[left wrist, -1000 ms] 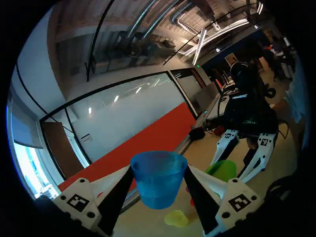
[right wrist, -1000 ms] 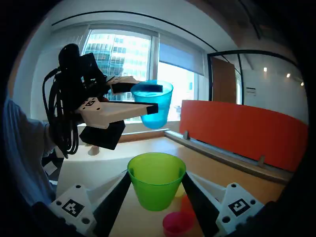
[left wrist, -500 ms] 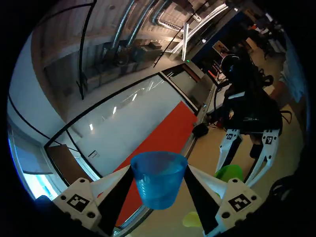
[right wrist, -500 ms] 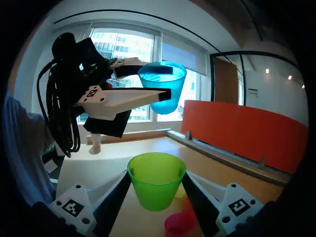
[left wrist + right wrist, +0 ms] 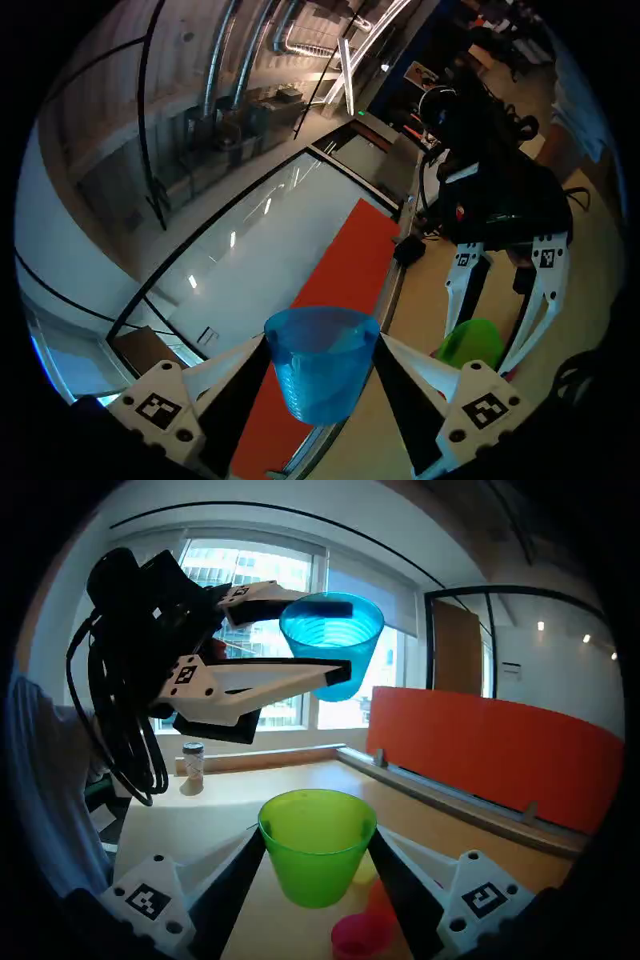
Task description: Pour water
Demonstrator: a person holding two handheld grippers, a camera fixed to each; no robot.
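Cups are sitting between the fingers on both sides. Our left tool [image 5: 322, 348] is clamping the blue cup [image 5: 322, 380] by its sides just below the rim, both fingers pressing on it. We are holding it high in the air, well above the table [image 5: 200, 820]. From the right gripper view the blue cup is tipping so that its mouth is facing the camera, and it is hanging higher than the green cup [image 5: 318, 860]. We cannot tell whether any water is inside it.

Our right tool [image 5: 318, 836] is squeezing the green cup the same way, one finger on each side. We are keeping that cup upright and low over the table, with its mouth open upward.

Below it a pink cup [image 5: 356, 936] is standing on the table, with a yellow cup [image 5: 366, 870] and an orange cup [image 5: 381, 896] just beside it. A small jar [image 5: 192, 762] is standing farther back near the window [image 5: 240, 576]. An orange partition [image 5: 496, 748] is running along the table's far edge.
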